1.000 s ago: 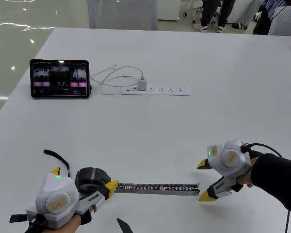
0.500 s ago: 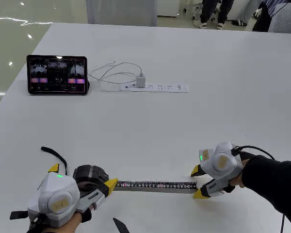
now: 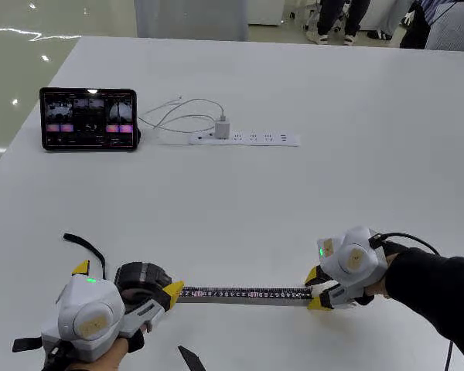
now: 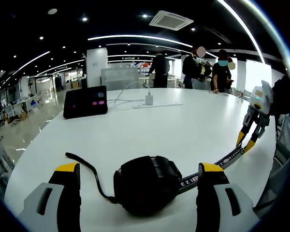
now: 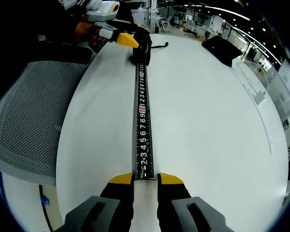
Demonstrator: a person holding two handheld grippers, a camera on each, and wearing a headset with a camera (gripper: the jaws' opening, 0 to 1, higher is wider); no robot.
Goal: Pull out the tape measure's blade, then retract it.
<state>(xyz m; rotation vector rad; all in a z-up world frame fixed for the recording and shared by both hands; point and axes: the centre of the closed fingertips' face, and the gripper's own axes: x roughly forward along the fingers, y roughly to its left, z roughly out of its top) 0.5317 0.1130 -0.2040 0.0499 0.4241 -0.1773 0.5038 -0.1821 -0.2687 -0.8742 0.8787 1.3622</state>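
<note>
Pinching the blade [image 5: 142, 111] tip with our right gripper [image 5: 146, 179], left gripper [image 4: 139, 170] spread around the tape measure [image 4: 147, 188], we judge extension done, retraction pending.

On the near part of the surface [image 3: 332, 154], the tape measure [image 3: 143, 277] is placed at the left, between the spread jaws of the left gripper [image 3: 127, 280]. Its blade [image 3: 243, 294] is laid flat to the right, and its end is held between the jaws of the right gripper [image 3: 312, 291]. Far behind, a tablet [image 3: 88, 118] is stood at the left, and a power strip [image 3: 251, 139] is laid to its right, with cables [image 3: 182, 116] between them.
</note>
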